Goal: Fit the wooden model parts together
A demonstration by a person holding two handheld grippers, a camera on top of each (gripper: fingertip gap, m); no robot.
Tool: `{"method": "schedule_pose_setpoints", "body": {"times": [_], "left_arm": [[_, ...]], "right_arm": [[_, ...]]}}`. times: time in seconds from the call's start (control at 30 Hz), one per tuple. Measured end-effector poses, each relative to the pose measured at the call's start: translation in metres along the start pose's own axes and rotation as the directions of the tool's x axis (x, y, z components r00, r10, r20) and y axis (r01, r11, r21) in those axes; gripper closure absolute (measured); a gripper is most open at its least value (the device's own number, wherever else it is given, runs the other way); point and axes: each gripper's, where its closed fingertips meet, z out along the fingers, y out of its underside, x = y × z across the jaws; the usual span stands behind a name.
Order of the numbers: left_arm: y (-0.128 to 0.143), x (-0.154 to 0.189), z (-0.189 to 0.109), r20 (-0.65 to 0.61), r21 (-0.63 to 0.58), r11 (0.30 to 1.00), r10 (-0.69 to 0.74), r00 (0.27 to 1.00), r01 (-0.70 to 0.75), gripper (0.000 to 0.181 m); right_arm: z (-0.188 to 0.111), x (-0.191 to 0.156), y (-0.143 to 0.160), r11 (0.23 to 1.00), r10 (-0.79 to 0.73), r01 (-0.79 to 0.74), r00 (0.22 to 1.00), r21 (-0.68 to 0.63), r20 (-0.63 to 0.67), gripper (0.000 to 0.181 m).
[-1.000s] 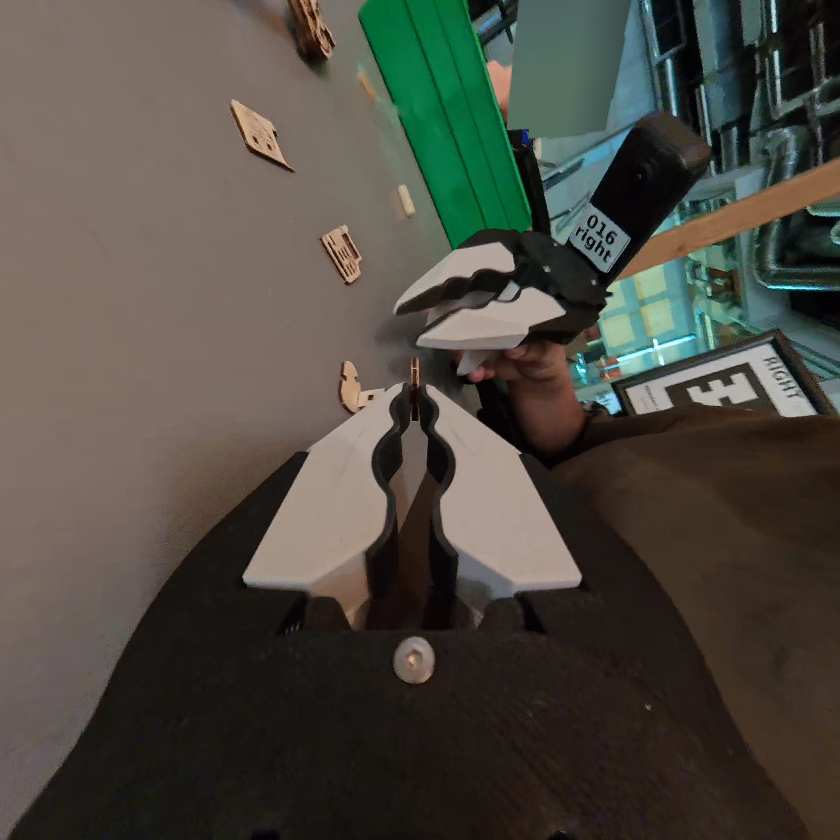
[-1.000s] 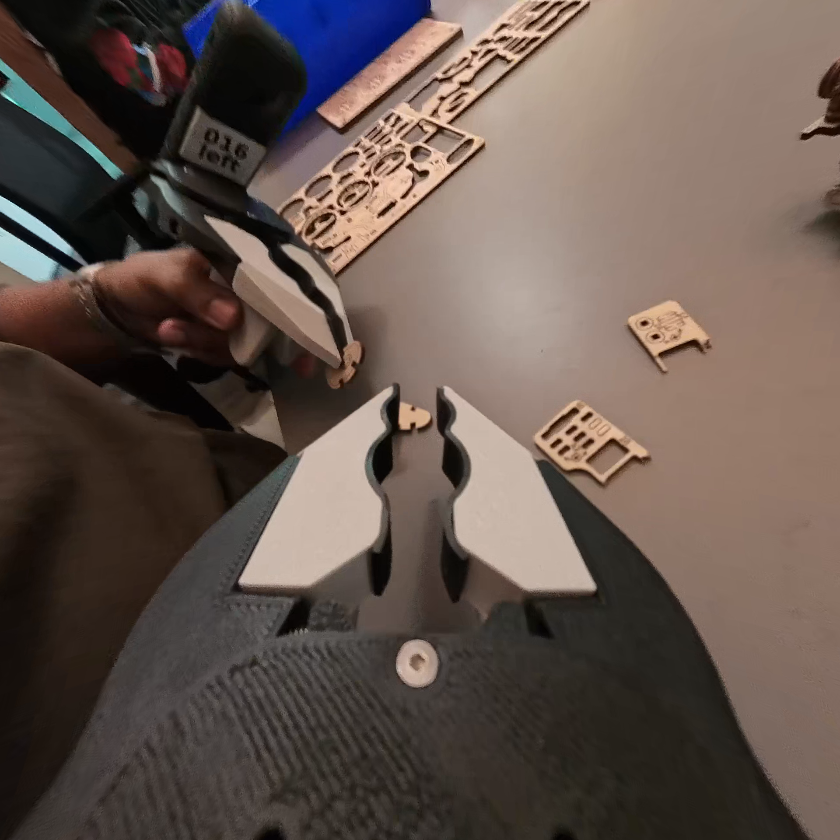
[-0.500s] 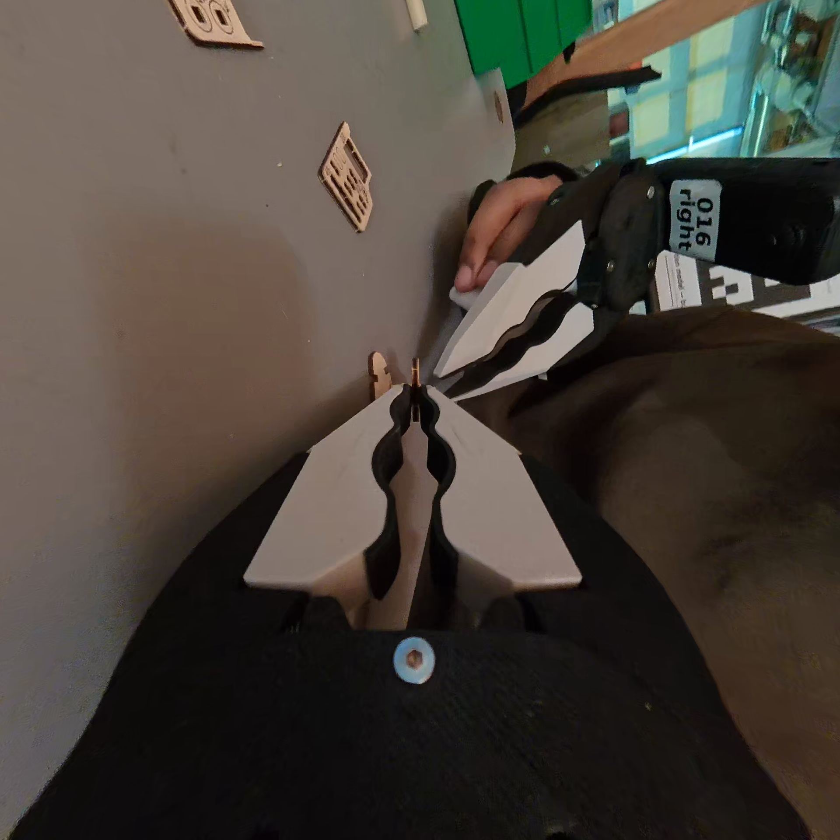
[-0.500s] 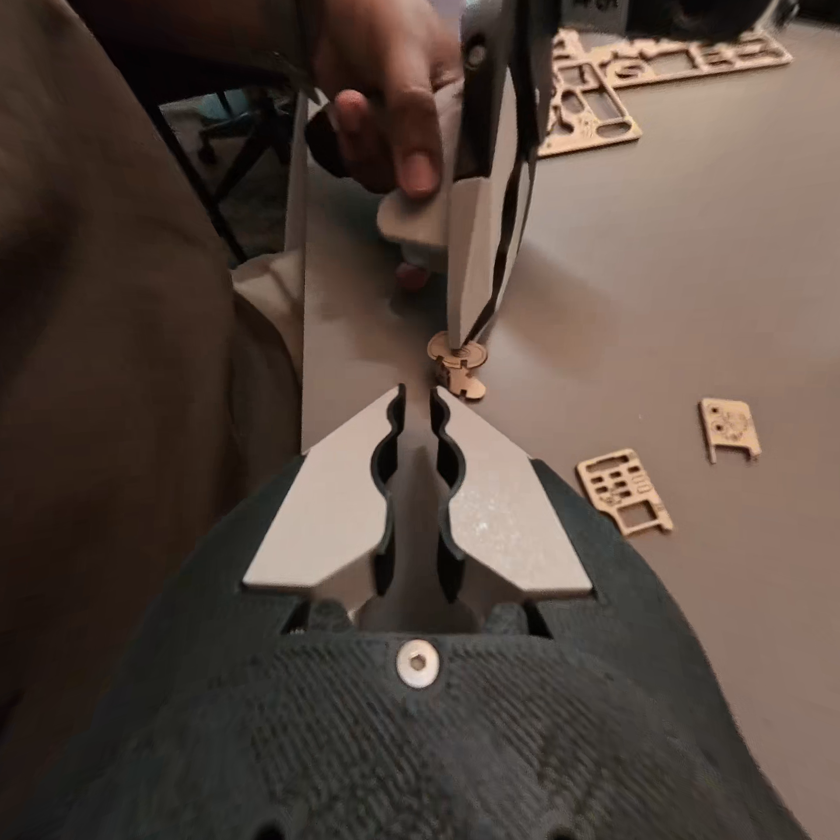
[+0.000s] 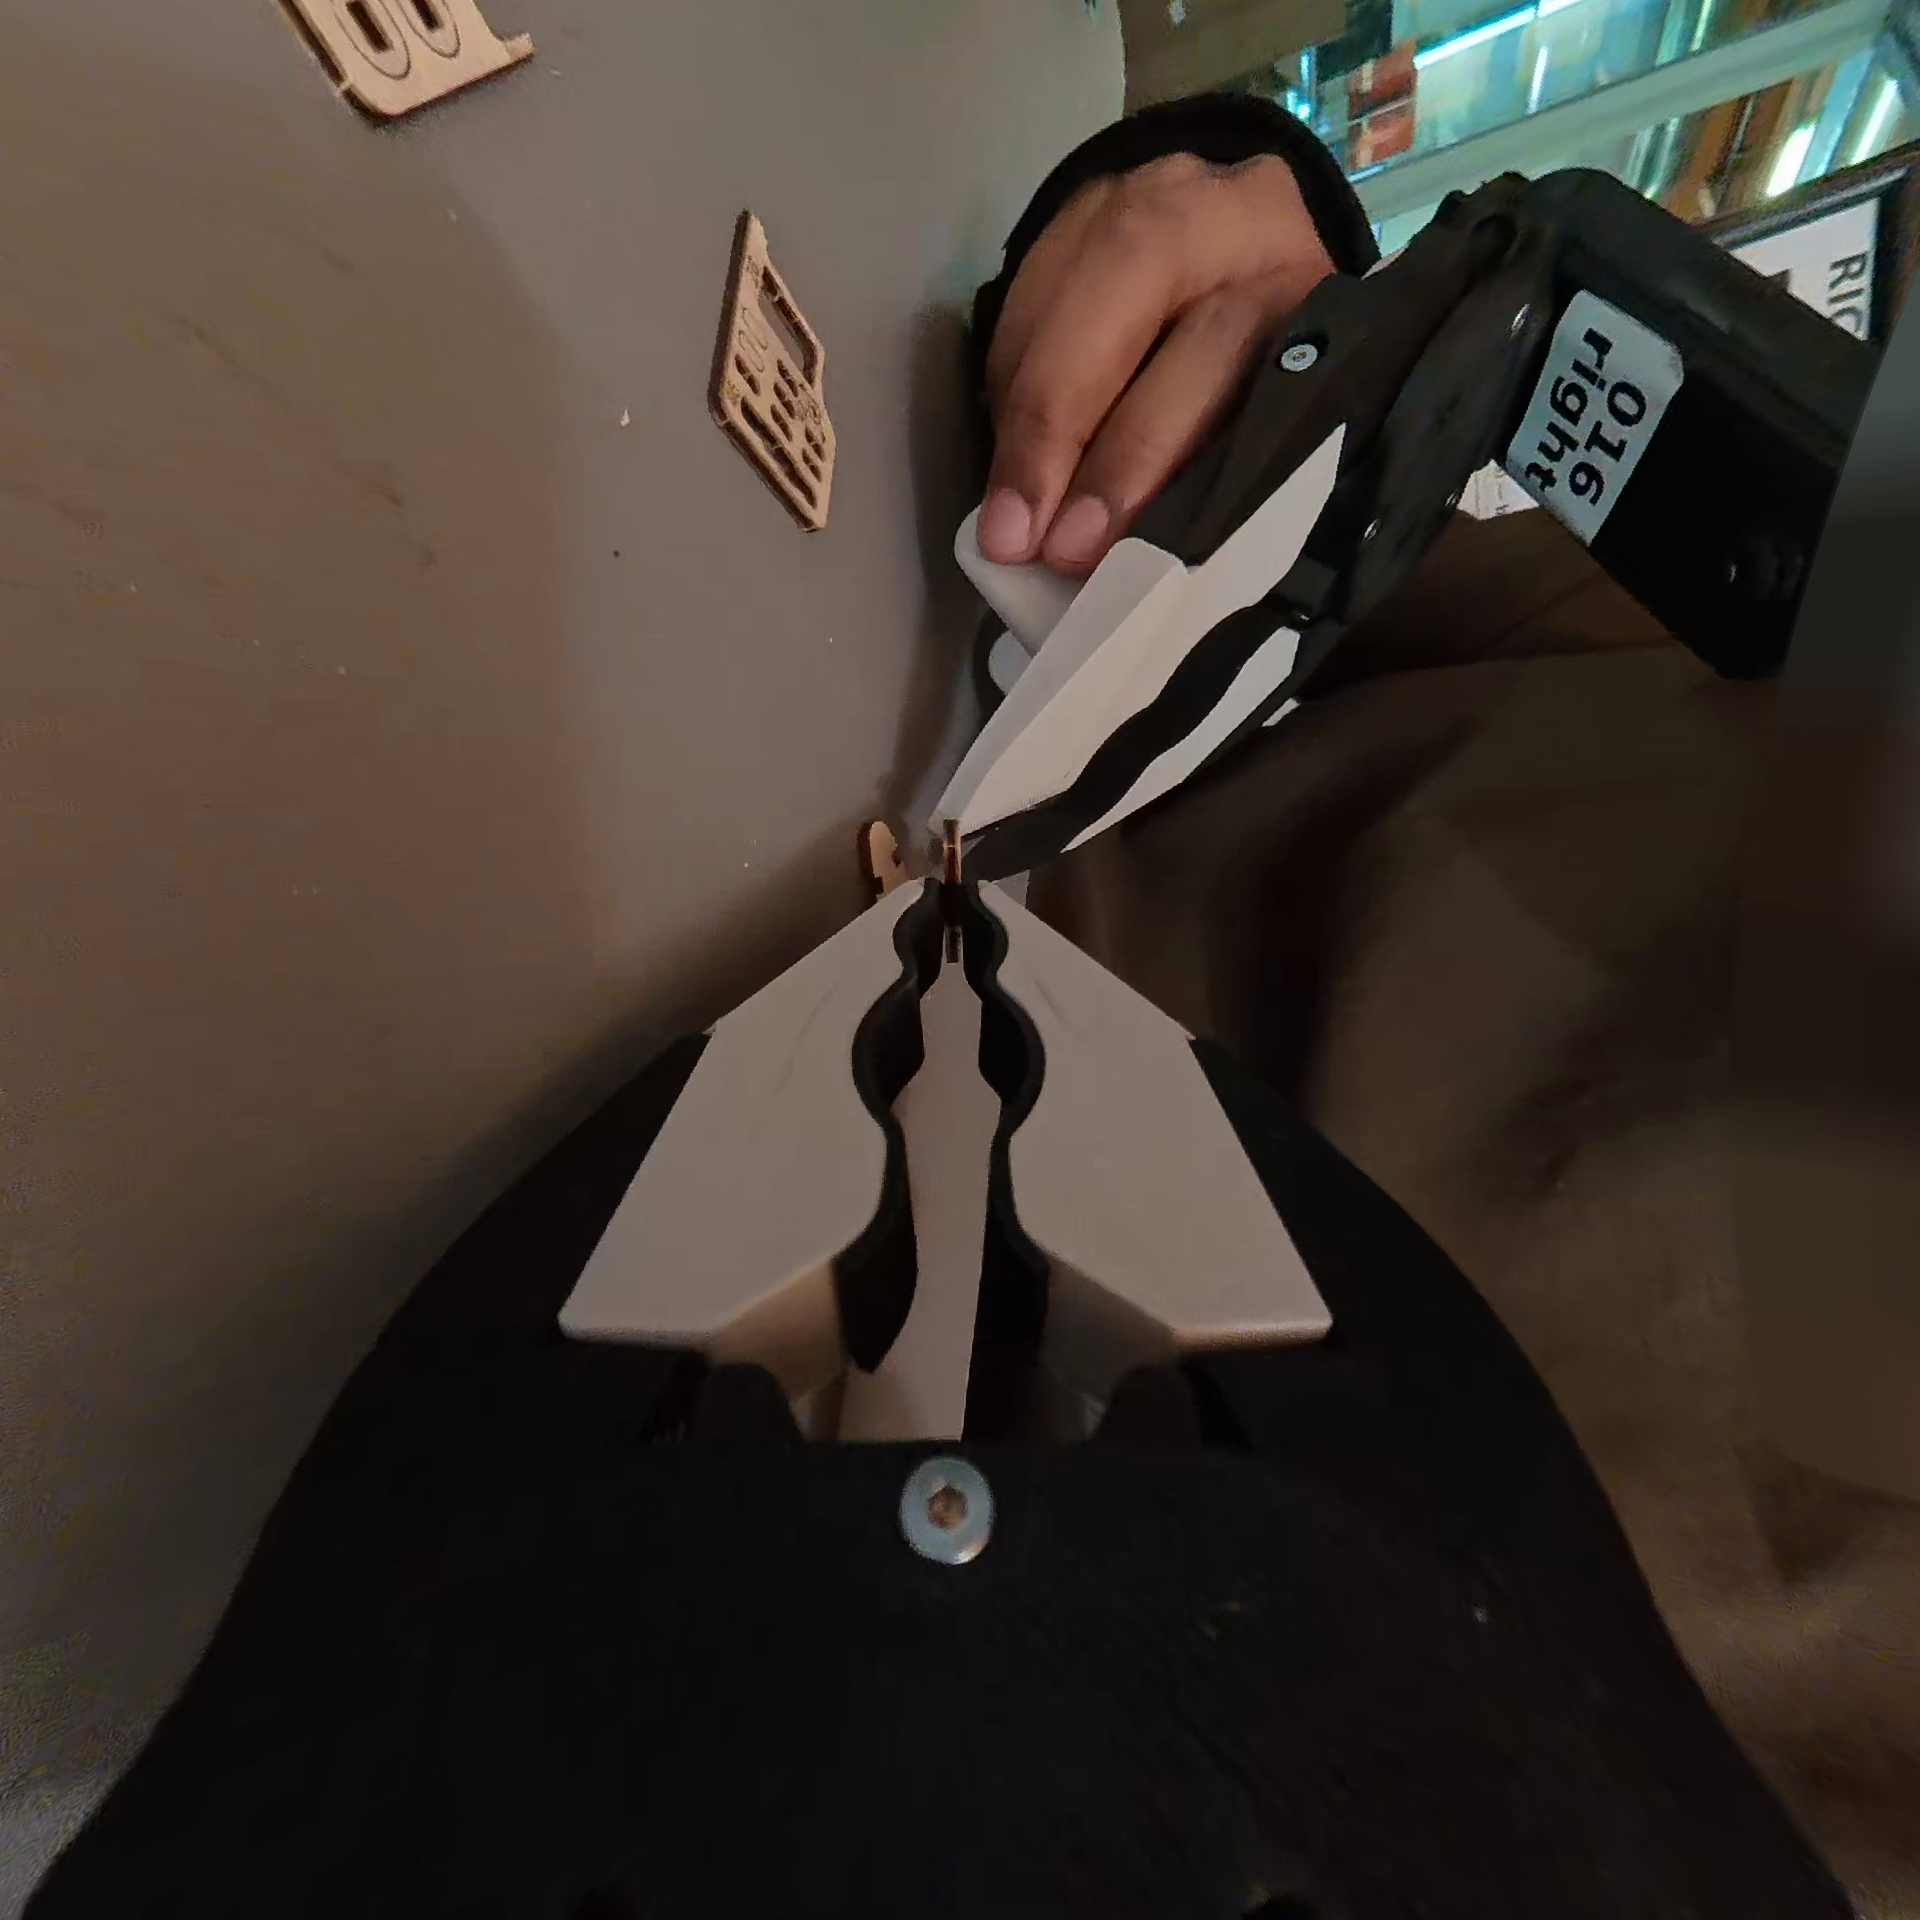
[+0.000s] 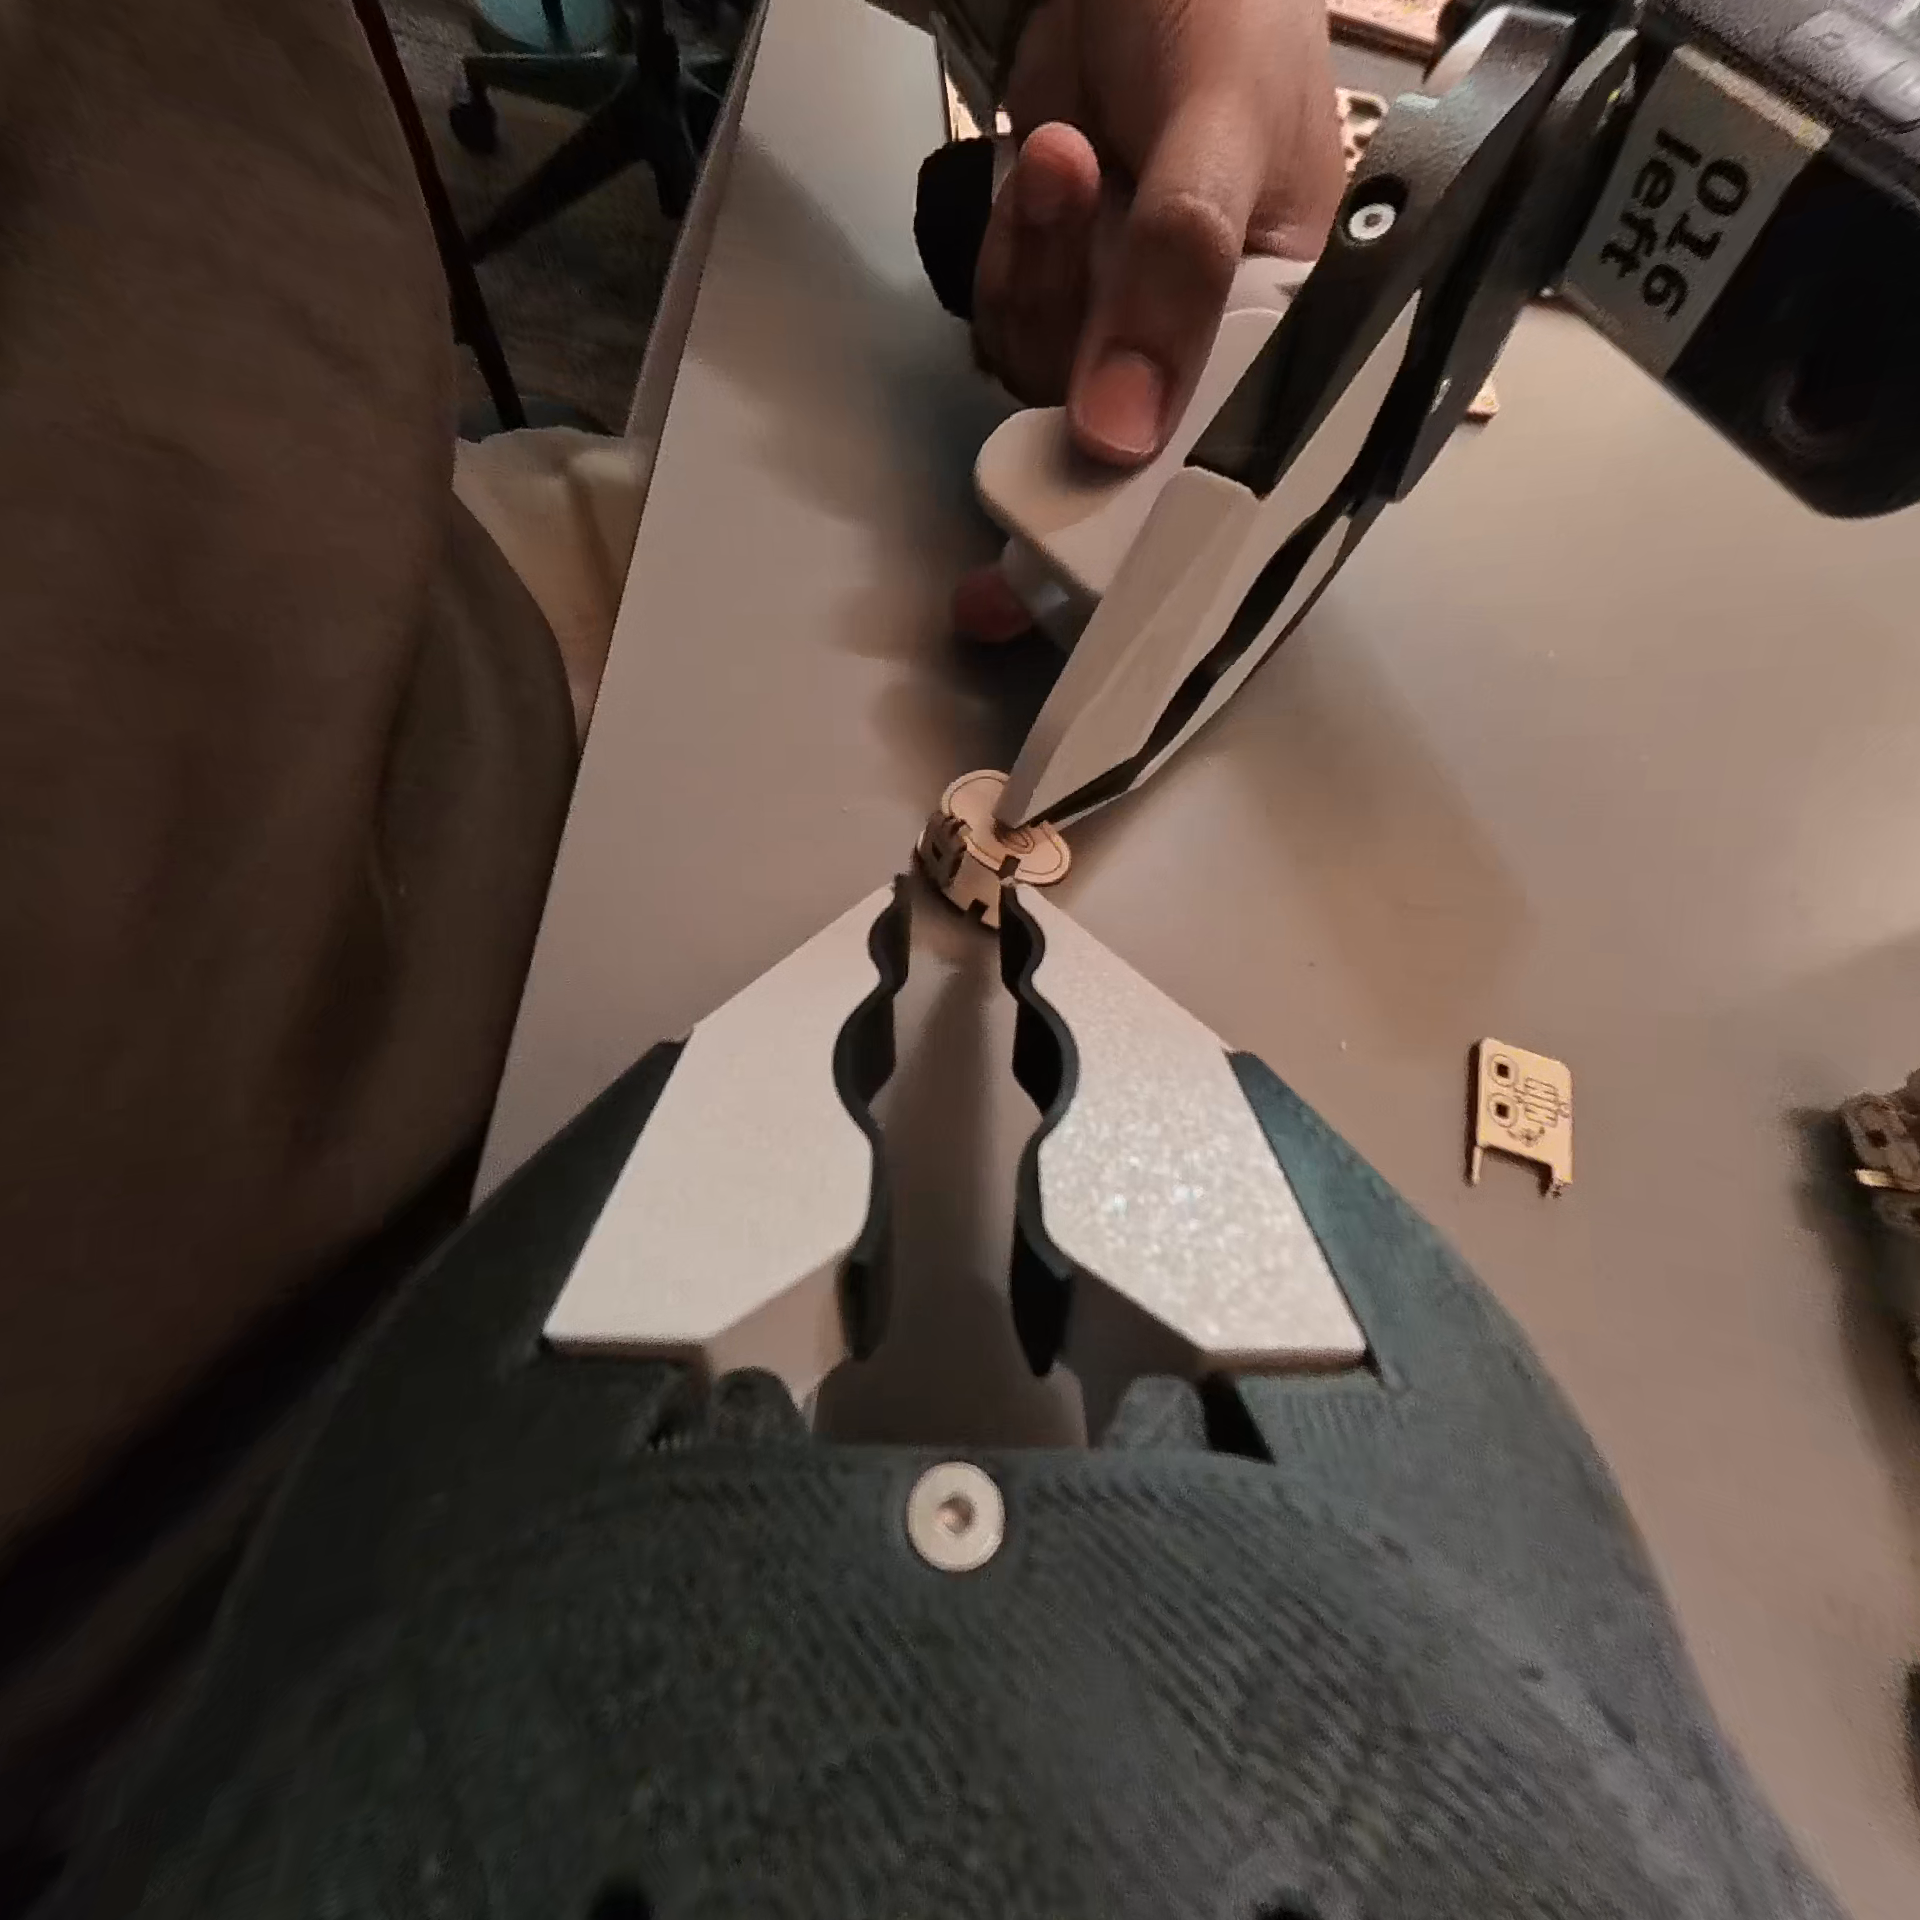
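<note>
Grey and matte, the desk [image 6: 1558,727] carries loose wooden cut-outs: a slotted piece [image 5: 774,374] and a small tabbed plate [image 6: 1519,1112]. Near its edge, the left hand-held gripper [image 5: 948,899] pinches a thin wooden disc [image 6: 1006,829] edge-on. The right hand-held gripper [image 6: 951,899] stands slightly parted around a notched wooden part [image 6: 961,868] touching that disc. Shelving shows blurred behind.

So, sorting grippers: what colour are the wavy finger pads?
Black wavy finger pads, clearest in the right wrist view.
</note>
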Motion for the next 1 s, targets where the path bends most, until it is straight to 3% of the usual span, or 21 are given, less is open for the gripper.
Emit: {"method": "schedule_pose_setpoints", "body": {"times": [0.43, 1.0], "left_arm": [[0.0021, 0.004, -0.0002, -0.063, -0.008, 1.0, -0.018, 0.998, 0.017, 0.181], [0.0034, 0.0052, 0.0028, -0.078, -0.03, 0.999, -0.029, 0.997, 0.026, 0.181]], "right_arm": [[-0.0006, 0.0086, -0.009, 0.999, -0.013, 0.016, 0.998, 0.045, -0.065, 0.15], [0.0035, 0.0046, -0.0101, 0.999, -0.018, 0.019, 1.0, 0.04, -0.018, 0.155]]}}
